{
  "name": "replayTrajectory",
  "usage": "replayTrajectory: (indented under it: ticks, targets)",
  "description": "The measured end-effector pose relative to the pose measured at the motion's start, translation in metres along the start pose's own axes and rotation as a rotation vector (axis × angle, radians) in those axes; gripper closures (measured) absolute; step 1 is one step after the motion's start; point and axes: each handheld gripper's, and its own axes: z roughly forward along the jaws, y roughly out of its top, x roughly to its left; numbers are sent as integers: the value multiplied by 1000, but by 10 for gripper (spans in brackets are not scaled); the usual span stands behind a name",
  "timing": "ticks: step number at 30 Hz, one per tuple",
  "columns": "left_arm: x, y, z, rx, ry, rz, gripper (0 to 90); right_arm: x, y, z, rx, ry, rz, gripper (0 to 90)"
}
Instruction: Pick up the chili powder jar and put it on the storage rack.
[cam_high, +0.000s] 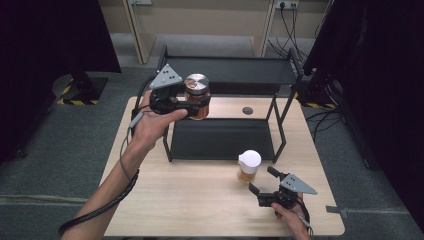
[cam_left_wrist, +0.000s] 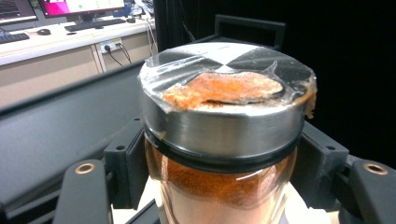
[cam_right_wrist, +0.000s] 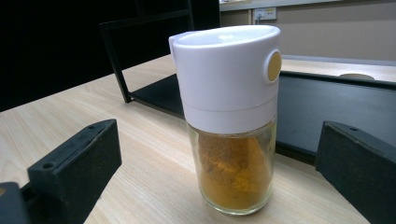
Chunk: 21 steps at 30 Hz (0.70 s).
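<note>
Steel-lidded jar (cam_high: 197, 96) of orange powder sits clamped in your raised left hand-held gripper (cam_high: 197, 107) above the rack (cam_high: 225, 139); your right hand-held gripper (cam_high: 261, 180) gapes wide near the white-capped shaker (cam_high: 249, 166) of yellow spice on the bench (cam_high: 190, 200).

The tongs (cam_left_wrist: 219, 186) clamp a metal-lidded spice jar (cam_left_wrist: 224, 140).

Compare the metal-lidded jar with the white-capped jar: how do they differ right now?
The metal-lidded jar is held above the table in the left gripper; the white-capped jar stands on the table, between the open right gripper's jaws, untouched. One has a steel lid, the other a white plastic cap. Both are glass, holding orange powder.
</note>
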Motion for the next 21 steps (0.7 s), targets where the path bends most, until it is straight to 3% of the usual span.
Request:
replayTrajectory:
  ticks: [8,21]
  targets:
    - [5,20,4,-7,31,-21,309,0,0,0,0,1,2,8]
    - [10,43,10,7,75,-22,309,-1,0,0,-1,4,5,8]
